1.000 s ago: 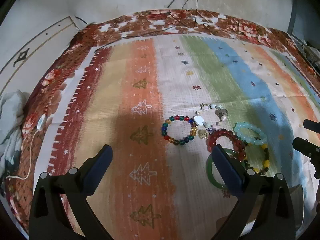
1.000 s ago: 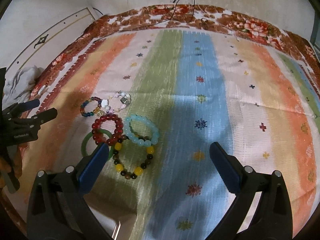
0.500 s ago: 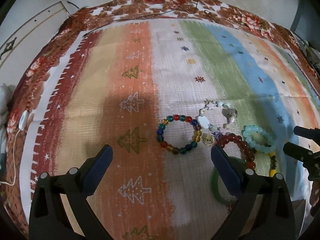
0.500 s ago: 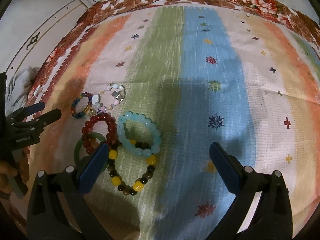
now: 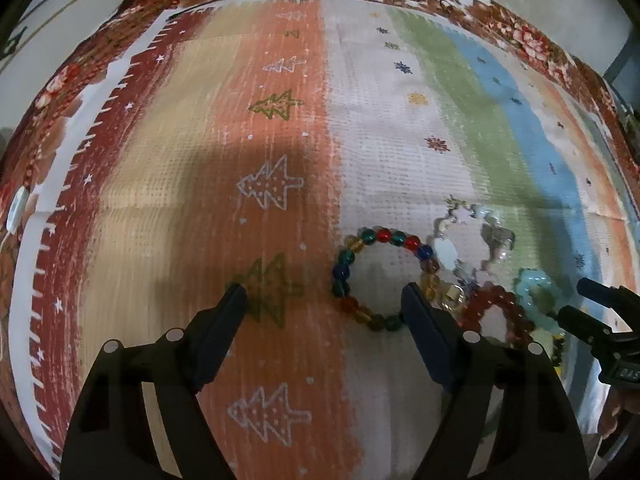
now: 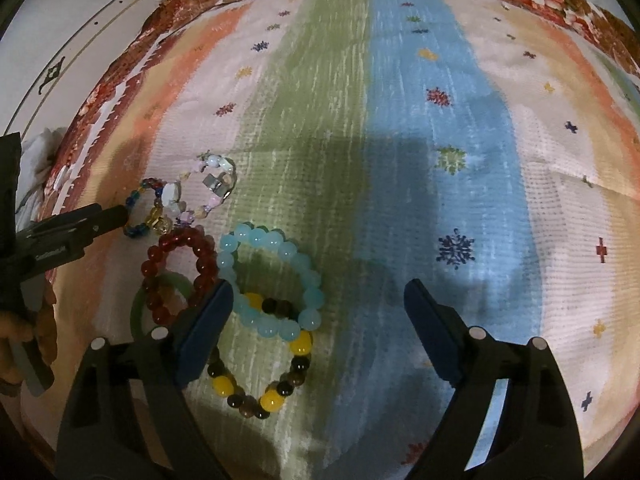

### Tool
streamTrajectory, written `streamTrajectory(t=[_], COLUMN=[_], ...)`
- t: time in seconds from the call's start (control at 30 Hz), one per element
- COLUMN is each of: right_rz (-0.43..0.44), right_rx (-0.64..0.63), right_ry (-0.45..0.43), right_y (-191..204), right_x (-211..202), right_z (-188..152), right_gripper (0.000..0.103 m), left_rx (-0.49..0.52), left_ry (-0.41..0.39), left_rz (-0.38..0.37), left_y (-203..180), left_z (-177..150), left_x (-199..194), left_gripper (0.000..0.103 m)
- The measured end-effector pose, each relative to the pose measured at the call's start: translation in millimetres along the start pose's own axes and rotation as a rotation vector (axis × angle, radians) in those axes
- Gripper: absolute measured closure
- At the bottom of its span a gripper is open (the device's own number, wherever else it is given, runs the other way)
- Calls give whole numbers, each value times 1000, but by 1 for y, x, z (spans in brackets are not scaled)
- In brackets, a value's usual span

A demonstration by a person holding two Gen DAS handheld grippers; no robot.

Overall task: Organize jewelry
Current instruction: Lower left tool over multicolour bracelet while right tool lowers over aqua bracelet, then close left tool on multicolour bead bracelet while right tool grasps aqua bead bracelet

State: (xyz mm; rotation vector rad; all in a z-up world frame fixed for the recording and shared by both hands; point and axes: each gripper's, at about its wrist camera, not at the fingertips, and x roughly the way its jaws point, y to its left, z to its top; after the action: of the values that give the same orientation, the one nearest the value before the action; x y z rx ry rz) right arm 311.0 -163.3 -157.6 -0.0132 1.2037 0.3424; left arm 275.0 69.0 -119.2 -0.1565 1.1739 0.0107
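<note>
Several bead bracelets lie bunched on the striped cloth (image 5: 280, 160). My left gripper (image 5: 324, 300) hovers low over the multicolour bead bracelet (image 5: 345, 257). Its jaws are closing; the bracelet's left side lies between them and the right finger hides its lower right, with no pad pressing. My right gripper (image 6: 318, 300) hangs over the light blue bracelet (image 6: 240, 240) and the yellow-and-brown one (image 6: 300, 344), jaws closing, gripping nothing. A red bracelet (image 6: 176, 240), a green bangle (image 6: 138, 312) and a pale charm bracelet (image 6: 216, 176) lie close by. Each gripper shows at the edge of the other's view, the left gripper (image 6: 108, 216) and the right gripper (image 5: 580, 300).
The cloth (image 6: 440, 120) has a red floral border (image 5: 520, 32), with pale floor beyond it. A white switch on a cord (image 5: 18, 208) lies at the left edge. A person's hand (image 6: 20, 340) holds the left gripper's handle. A white rag (image 6: 40, 148) lies off the cloth.
Both grippers have sunk and tilted down towards the bracelets, which now look larger and closer. Both pairs of jaws have narrowed.
</note>
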Motion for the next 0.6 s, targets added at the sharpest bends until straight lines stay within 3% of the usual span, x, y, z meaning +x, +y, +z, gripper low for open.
streamTrajectory(t=[0.27, 0.53, 0.6], right_rz=[-48, -104, -105], right_rx=[-18, -57, -60], right_ry=[2, 24, 28], right_y=[5, 9, 9], right_x=[10, 12, 12], right_z=[7, 9, 8], right_gripper=[23, 54, 60], left_rx=[93, 208, 214], left_ry=[-6, -5, 8], left_rz=[43, 75, 55], left_y=[-11, -30, -32], left_z=[7, 7, 7], left_x=[11, 16, 17], left_gripper=[36, 64, 78])
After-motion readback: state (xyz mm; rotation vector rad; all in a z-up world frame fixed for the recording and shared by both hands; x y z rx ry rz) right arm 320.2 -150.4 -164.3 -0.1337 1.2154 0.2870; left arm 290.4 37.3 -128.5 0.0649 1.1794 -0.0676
